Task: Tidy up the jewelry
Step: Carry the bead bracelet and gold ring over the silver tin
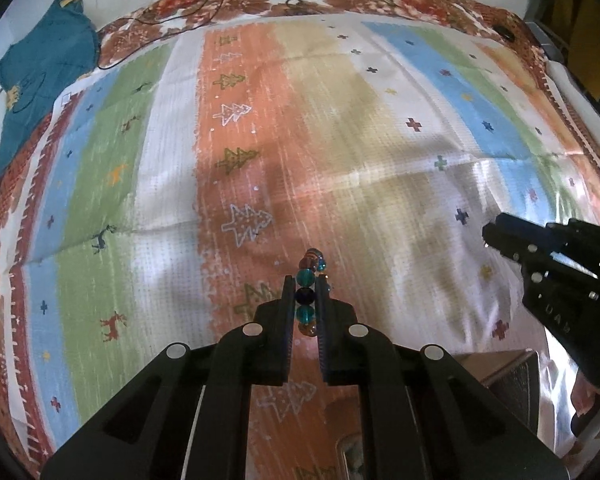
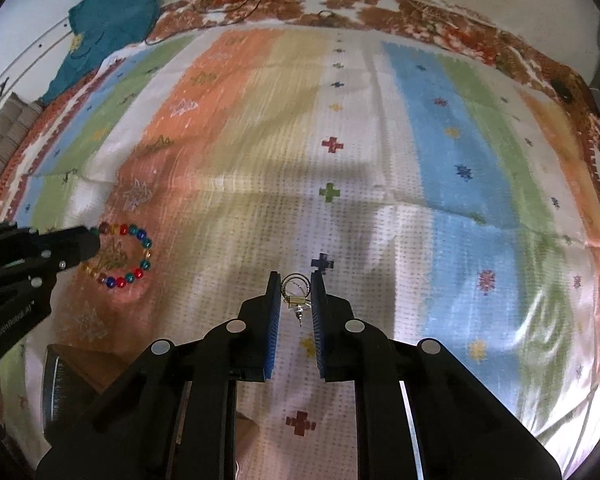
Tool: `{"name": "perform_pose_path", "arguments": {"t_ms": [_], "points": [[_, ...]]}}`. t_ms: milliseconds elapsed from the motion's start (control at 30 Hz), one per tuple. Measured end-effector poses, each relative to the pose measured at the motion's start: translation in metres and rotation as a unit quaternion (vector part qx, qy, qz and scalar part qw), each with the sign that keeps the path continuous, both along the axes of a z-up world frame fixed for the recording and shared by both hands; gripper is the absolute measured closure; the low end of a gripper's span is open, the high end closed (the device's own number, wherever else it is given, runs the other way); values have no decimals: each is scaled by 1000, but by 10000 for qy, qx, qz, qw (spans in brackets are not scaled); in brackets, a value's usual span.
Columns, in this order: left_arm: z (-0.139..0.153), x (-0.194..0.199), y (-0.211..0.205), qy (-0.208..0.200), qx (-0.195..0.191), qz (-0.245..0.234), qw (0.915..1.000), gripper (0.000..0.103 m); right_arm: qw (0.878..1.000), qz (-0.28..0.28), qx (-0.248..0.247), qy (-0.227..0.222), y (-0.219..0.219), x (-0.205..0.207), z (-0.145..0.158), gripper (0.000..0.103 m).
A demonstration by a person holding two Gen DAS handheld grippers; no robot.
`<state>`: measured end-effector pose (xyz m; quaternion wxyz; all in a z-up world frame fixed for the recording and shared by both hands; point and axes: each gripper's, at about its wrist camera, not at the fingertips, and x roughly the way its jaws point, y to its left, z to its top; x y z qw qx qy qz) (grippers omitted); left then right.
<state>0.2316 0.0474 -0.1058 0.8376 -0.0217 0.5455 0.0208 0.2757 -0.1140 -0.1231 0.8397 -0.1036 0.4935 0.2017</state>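
A beaded bracelet [image 1: 306, 294] of teal, dark blue and amber beads sits between the fingers of my left gripper [image 1: 305, 280], which is shut on it. In the right wrist view the bracelet [image 2: 130, 254] hangs as a ring of colourful beads from the left gripper [image 2: 90, 242] above the striped cloth [image 2: 340, 120]. My right gripper [image 2: 296, 280] is shut on a small metal earring [image 2: 296, 298] of thin wire hoops with a gold piece. The right gripper also shows in the left wrist view [image 1: 490, 236], to the right.
A dark box [image 2: 66, 380] with a brown inside stands at the near left; it also shows in the left wrist view [image 1: 508, 380]. A teal garment [image 1: 40, 76] lies at the far left. A white bar [image 1: 580, 108] lies on the right edge. A black cable [image 1: 160, 24] runs at the back.
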Motion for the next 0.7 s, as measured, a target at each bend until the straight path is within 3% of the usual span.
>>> {"name": "perform_pose_path", "arguments": {"t_ms": [700], "points": [[43,-25,1,-465,-328,152,9983,94,9982,160,257,-513,-7,-29,48,87]]}}
